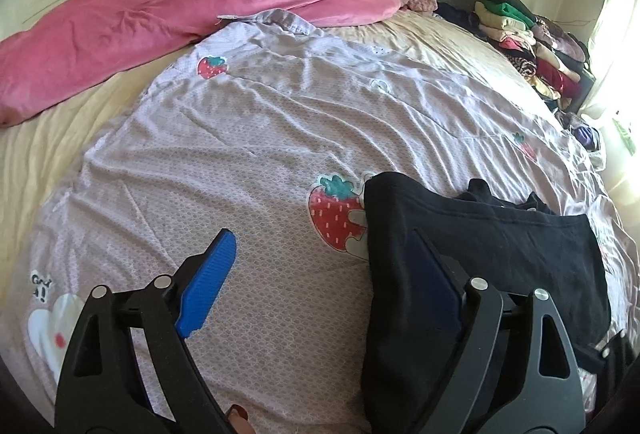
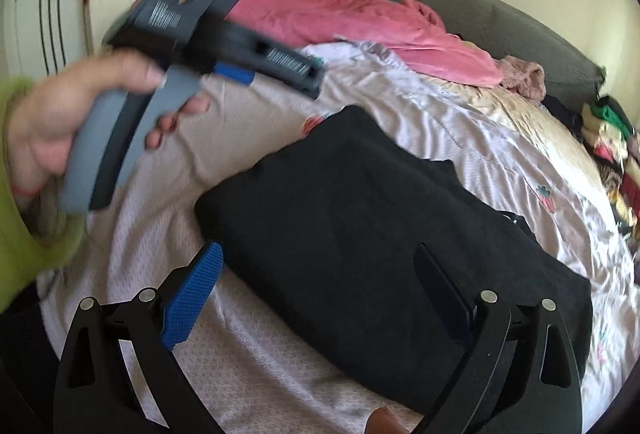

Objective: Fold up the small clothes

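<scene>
Right wrist view: at far left a hand (image 2: 92, 110) in a green sleeve (image 2: 24, 234) tilts the left gripper (image 1: 324, 274) downward, jaws wide, nothing held. Centre, the folded black garment (image 2: 360, 218) lies flat on the strawberry-print sheet (image 1: 240, 154). Right gripper (image 2: 320, 286) hovers over its near edge, spread wide, empty.
</scene>
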Demonstrator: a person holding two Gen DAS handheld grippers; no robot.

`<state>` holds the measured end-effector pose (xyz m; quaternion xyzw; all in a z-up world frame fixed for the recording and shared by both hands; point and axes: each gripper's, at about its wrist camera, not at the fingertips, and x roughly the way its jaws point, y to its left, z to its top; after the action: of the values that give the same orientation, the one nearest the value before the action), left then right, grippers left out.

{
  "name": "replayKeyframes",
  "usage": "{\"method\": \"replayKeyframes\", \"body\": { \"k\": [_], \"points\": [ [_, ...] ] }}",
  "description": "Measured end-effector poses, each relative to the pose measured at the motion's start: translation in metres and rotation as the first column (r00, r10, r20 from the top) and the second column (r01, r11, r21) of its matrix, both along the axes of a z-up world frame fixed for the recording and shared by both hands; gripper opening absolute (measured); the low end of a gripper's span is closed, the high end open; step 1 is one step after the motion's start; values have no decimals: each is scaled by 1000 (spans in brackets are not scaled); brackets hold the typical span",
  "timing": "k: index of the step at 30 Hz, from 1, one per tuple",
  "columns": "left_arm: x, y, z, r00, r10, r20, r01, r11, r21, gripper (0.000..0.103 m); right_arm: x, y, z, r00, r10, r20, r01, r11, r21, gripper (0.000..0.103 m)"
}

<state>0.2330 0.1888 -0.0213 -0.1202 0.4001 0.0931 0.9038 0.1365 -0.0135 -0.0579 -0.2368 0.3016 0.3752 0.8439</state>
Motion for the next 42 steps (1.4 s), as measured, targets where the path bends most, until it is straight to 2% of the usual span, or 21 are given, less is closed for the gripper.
{"method": "replayKeyframes", "body": {
  "k": [3, 9, 14, 18, 23, 25, 26, 28, 30, 34, 36, 39, 42],
  "points": [
    [0, 0, -1, 1000, 1, -2, -1, 1000, 1, 80, -2, 7, -13, 1000, -7, 25, 8, 998, -55, 95],
    [4, -3, -9, 1000, -10, -21, 10, 1000, 7, 83, 10, 11, -34, 999, -46, 7, 47, 994, -101, 95],
    [8, -8, -16, 999, -21, -44, 22, 1000, 8, 84, 16, 16, -42, 997, -70, 27, 73, 990, -118, 95],
    [11, -12, -22, 998, -31, -60, 31, 1000, -6, 84, 15, 22, -47, 994, -49, 99, 63, 988, -144, 95],
    [14, -12, -30, 996, -50, -73, 44, 996, -73, 84, 16, 25, -45, 987, -41, 156, 62, 989, -136, 92],
    [16, -11, -33, 995, -63, -77, 54, 991, -119, 84, 15, 25, -43, 988, -16, 155, 34, 993, -117, 72],
    [17, -11, -35, 994, -69, -79, 57, 988, -145, 84, 14, 25, -42, 988, -8, 153, 25, 994, -108, 68],
    [19, -9, -40, 993, -86, -83, 66, 973, -220, 84, 12, 24, -38, 989, 9, 145, 3, 997, -78, 42],
    [20, -9, -43, 991, -99, -88, 74, 965, -252, 84, 10, 22, -34, 991, 23, 134, -18, 999, -41, 29],
    [20, -10, -44, 990, -112, -83, 85, 957, -279, 84, 16, 9, -23, 996, 0, 90, -4, 999, 53, 18],
    [21, -9, -45, 989, -120, -81, 89, 947, -309, 84, 20, -1, -16, 998, -16, 61, 9, 993, 116, 17],
    [23, -9, -50, 987, -140, -84, 99, 921, -377, 84, 21, -13, -7, 998, -35, 47, 26, 983, 182, 16],
    [27, -11, -56, 983, -164, -82, 109, 883, -456, 84, 16, -21, -2, 997, -40, 60, 25, 974, 224, 13]
  ]
}}
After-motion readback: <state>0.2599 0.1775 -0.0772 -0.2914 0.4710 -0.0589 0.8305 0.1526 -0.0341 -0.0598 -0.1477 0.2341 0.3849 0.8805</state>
